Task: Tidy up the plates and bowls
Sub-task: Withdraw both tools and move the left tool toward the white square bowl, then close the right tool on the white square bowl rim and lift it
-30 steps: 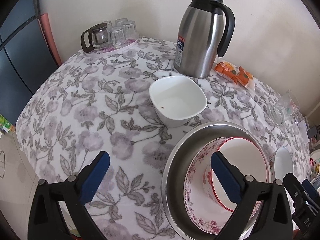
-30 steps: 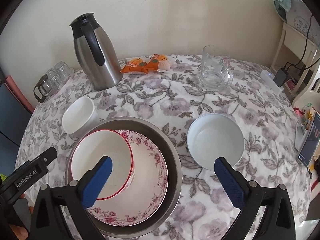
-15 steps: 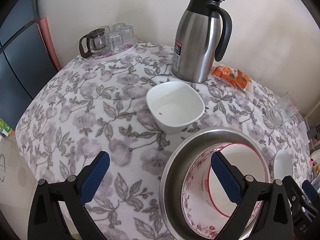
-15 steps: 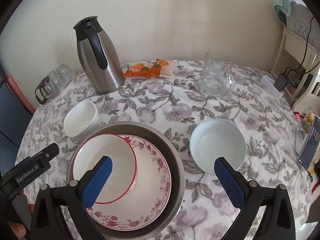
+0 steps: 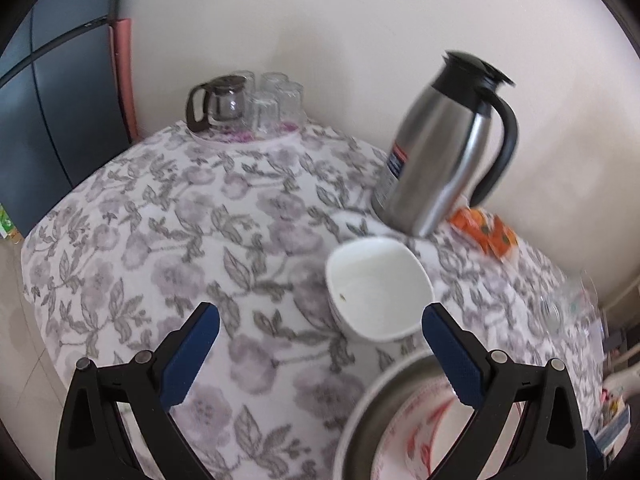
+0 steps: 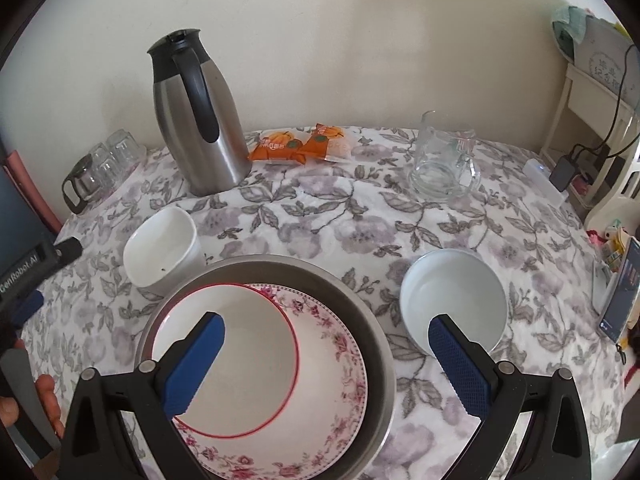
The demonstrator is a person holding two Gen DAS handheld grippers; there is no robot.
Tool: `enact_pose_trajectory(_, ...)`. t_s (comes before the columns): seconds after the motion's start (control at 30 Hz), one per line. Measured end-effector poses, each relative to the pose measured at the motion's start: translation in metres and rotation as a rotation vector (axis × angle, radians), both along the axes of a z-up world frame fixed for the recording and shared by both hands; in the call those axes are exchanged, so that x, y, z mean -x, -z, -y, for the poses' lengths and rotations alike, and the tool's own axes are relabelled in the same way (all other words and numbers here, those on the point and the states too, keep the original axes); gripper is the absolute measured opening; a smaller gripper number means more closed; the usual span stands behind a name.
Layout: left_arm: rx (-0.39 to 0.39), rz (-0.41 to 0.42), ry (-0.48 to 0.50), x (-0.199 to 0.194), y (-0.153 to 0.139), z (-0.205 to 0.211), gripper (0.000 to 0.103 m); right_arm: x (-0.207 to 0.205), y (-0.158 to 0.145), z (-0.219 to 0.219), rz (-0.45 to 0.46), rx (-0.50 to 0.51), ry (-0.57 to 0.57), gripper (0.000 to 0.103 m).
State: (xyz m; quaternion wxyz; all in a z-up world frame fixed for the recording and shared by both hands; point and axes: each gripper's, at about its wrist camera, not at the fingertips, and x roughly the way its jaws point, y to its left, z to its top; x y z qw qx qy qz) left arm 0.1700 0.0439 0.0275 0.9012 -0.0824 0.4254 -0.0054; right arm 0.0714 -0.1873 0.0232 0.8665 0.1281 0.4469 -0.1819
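My left gripper (image 5: 320,328) hangs with its jaws spread wide and nothing between them, above the floral tablecloth (image 5: 168,240). Just ahead of it sits the white square bowl (image 5: 378,288), upright, with a small dark speck inside. The picture from this side is blurred.

My right gripper (image 6: 326,338) is also spread and empty, poised over the steel basin (image 6: 372,320). In the basin lies a pink-flowered plate (image 6: 340,372), and on that plate, toward the left, sits a red-rimmed bowl (image 6: 248,328). The square bowl stands just beside the basin's far-left rim; whether they touch I cannot tell. A round white bowl (image 6: 454,300) sits alone near the basin's right side. Behind them stand a steel thermos jug (image 6: 200,120), orange snack packets (image 6: 300,144) and a glass pitcher (image 6: 444,160).
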Motion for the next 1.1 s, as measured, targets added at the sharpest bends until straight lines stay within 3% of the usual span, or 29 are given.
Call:
enact_pose_trajectory(0.17,-0.072,0.082,-0.041,-0.006,-0.001,-0.011,0.101,-0.008,0.003,-0.007,-0.019,0.021,0.018,0.103)
enact_pose_trajectory(0.3,-0.073,0.089,-0.026,-0.018,0.000,-0.022,0.101,-0.013,-0.003,-0.013,0.012,0.012,0.010,0.103)
enact_pose_trajectory(0.47,0.013,0.107,-0.024,-0.024,-0.002,-0.037,0.101,-0.032,-0.012,-0.028,0.028,0.006,-0.027,0.103)
enact_pose_trajectory(0.87,0.118,0.136,-0.075,-0.036,-0.006,-0.062,0.101,-0.080,-0.039,-0.070,0.033,0.009,-0.116,0.103)
enact_pose_trajectory(0.97,0.152,0.112,-0.076,-0.041,-0.001,-0.066,0.101,-0.091,-0.039,-0.068,0.025,-0.029,-0.113,0.103)
enact_pose_trajectory(1.1,0.189,0.053,-0.070,-0.052,0.011,-0.068,0.101,-0.106,-0.030,-0.066,-0.018,0.007,-0.086,0.103)
